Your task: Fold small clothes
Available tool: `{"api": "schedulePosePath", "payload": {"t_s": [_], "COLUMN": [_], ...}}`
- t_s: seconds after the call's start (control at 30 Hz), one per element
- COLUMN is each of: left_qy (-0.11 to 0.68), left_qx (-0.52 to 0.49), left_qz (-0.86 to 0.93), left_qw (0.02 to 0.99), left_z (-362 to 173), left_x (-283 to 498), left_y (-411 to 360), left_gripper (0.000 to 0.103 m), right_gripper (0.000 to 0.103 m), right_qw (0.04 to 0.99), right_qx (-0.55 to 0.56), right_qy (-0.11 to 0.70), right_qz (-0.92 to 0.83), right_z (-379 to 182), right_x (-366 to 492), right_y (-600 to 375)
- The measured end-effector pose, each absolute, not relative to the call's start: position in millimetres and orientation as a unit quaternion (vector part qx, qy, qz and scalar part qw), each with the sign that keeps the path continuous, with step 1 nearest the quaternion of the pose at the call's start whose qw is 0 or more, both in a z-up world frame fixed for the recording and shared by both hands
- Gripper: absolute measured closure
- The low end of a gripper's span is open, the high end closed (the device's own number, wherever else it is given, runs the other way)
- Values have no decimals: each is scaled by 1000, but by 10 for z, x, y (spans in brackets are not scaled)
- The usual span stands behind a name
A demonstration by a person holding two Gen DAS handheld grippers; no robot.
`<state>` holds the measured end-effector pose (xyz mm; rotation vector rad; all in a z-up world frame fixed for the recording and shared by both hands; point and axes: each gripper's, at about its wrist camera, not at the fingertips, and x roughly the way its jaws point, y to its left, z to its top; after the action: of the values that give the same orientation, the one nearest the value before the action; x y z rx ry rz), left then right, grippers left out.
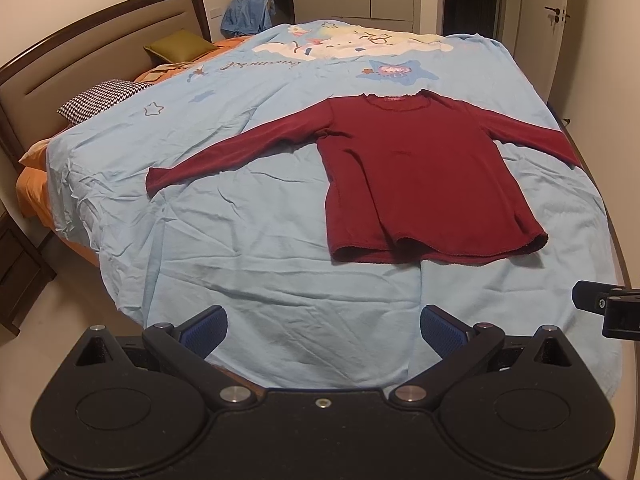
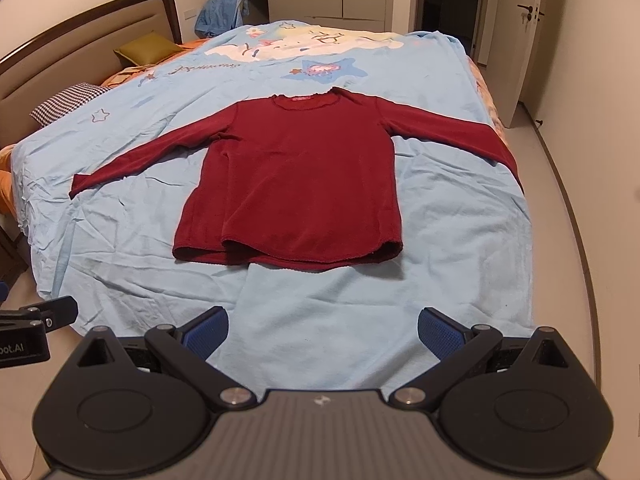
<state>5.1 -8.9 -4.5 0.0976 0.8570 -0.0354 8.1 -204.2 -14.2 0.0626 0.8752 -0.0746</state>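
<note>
— Where's the shirt [image 1: 420,176]?

— Flat on the blue sheet [image 1: 248,248], near the middle of the bed, collar toward the far side, hem toward us. Both sleeves are spread out sideways; the right one reaches the sheet's edge and its cuff seems to hang over it.

— And the grippers?

— Both are back at the near edge of the bed, above the sheet, well apart from the shirt. The left gripper [image 1: 323,330] has its jaws spread wide, blue pads [image 1: 208,330] facing each other, nothing between them. The right gripper [image 2: 323,330] is the same: wide open, holding nothing.

— Anything else on the bed?

— Pillows up by the headboard [image 1: 96,64]: a checked pillow [image 1: 102,100] and an olive cushion [image 1: 180,46]. Blue cloth [image 1: 248,14] is heaped beyond the bed's far corner, and a door [image 1: 554,20] stands on the right.
</note>
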Motion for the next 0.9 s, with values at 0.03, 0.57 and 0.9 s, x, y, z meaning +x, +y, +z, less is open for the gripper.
{"api": "schedulePosePath", "payload": {"t_s": [0.03, 0.57, 0.9], "left_qy": [416, 447, 478], "left_qx": [48, 56, 72], "left_qz": [-18, -15, -9], "left_qw": [908, 892, 875], "left_z": [-43, -12, 65], "left_x": [55, 173, 256], "left_y": [-83, -122, -139], "left_gripper": [0, 1, 1], "right_gripper": [0, 0, 0], "right_qw": [903, 883, 872], "right_qx": [29, 20, 47], "right_qy": [426, 463, 482], "right_qz": [-40, -74, -77], "right_z": [-140, 16, 121], "right_x": [90, 167, 193], "right_y": [-2042, -2034, -2058]}}
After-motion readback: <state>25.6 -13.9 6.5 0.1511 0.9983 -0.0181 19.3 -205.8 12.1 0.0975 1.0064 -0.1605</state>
